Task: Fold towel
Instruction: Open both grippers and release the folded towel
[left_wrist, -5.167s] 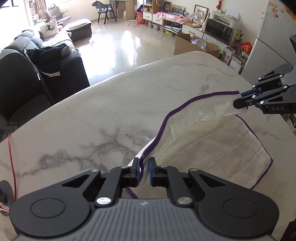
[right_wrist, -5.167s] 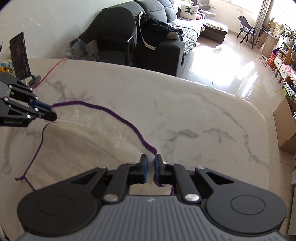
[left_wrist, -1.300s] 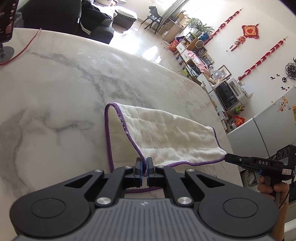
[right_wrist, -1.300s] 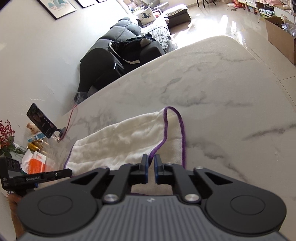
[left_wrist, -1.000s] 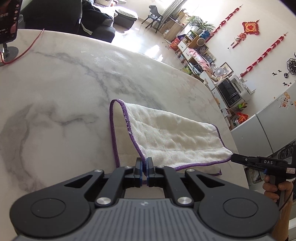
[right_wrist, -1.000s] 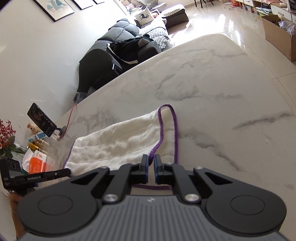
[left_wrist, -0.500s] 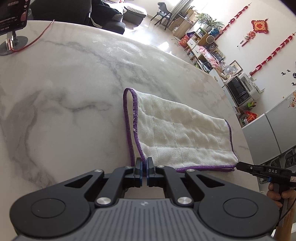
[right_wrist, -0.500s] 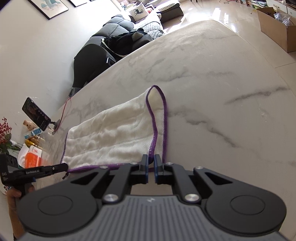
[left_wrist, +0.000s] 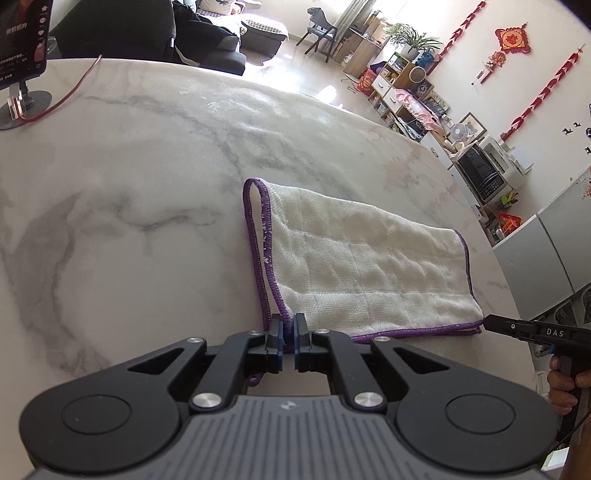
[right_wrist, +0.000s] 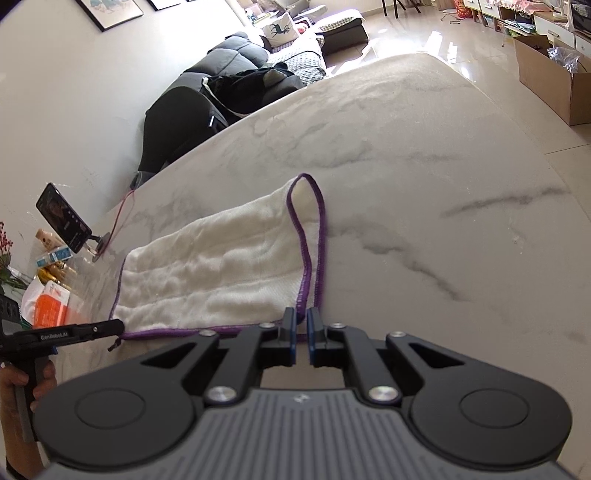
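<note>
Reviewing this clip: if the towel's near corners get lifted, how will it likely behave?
The towel likely droops: its thin cloth lies folded on the marble table, and the purple-hemmed end gapes in a soft loop. Probably light, since the left claw pinches only one corner. It may slide on that glossy top.

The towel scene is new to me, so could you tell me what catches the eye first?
A cream towel edged in purple lies folded in half on the marble table. The left gripper pinches one near corner and the right gripper the other. A phone on a stand sits near the table's edge.
</note>
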